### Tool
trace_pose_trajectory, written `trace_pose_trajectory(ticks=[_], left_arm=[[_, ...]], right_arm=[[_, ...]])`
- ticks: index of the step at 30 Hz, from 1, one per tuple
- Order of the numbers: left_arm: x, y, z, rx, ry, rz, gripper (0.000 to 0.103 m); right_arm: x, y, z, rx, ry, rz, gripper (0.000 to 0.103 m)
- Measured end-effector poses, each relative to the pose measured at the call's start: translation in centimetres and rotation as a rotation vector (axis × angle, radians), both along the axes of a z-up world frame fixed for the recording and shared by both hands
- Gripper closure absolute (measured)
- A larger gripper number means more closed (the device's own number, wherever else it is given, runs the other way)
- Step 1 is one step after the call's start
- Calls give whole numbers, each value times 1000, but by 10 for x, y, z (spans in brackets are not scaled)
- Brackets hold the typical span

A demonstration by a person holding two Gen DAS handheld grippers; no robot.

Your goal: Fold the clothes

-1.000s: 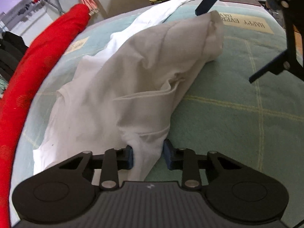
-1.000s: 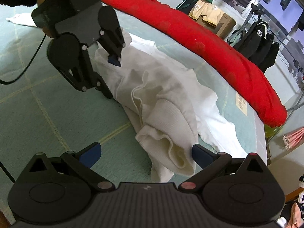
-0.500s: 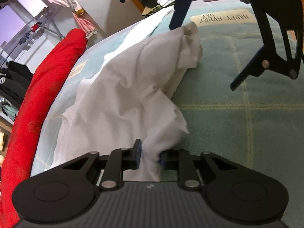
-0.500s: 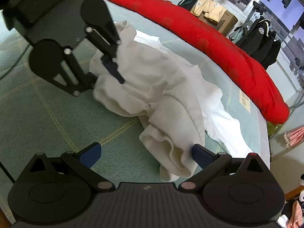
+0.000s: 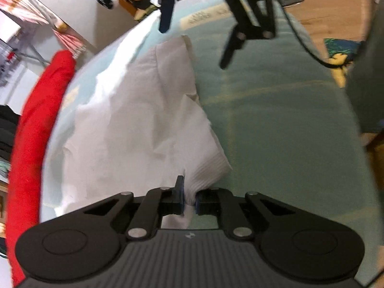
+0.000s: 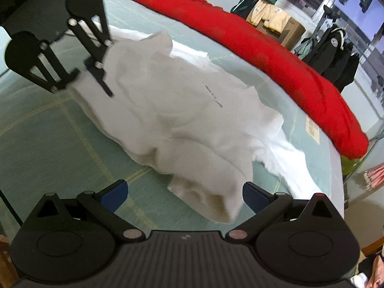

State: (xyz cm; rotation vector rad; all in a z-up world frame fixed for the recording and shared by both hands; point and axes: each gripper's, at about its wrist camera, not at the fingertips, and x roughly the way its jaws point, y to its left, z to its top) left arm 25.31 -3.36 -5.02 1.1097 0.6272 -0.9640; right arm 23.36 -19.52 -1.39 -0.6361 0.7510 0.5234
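A white sweatshirt (image 5: 134, 124) lies crumpled on a teal bed cover (image 5: 276, 124). My left gripper (image 5: 189, 199) is shut on its ribbed hem and holds that edge lifted. In the right wrist view the garment (image 6: 180, 110) stretches from the left gripper (image 6: 96, 64) toward me, and its ribbed cuff end (image 6: 211, 204) lies between the spread fingers of my right gripper (image 6: 183, 193), which is open. The right gripper (image 5: 199, 40) also shows at the top of the left wrist view, above the garment's far end.
A long red blanket (image 6: 252, 38) runs along the far side of the bed and shows at the left of the left wrist view (image 5: 31, 124). Dark jackets (image 6: 336, 52) and a cardboard box (image 6: 283, 26) stand beyond it. A drying rack (image 5: 28, 36) is at the back left.
My left gripper closed fully on the hem and pulled it up and back, stretching the garment out. The right gripper stayed open with the cuff end between its fingers.
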Motion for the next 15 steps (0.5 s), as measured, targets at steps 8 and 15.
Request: trace_pose_trajectory(ticks=[8,15], left_arm=[[-42,18,-1,48,165,24,97],[-55,39,-8,94,255,105,97]], right_arm=[[-7,-12,-1,63,126,-50,0],[1,-25,-20,199,324,-159,0]])
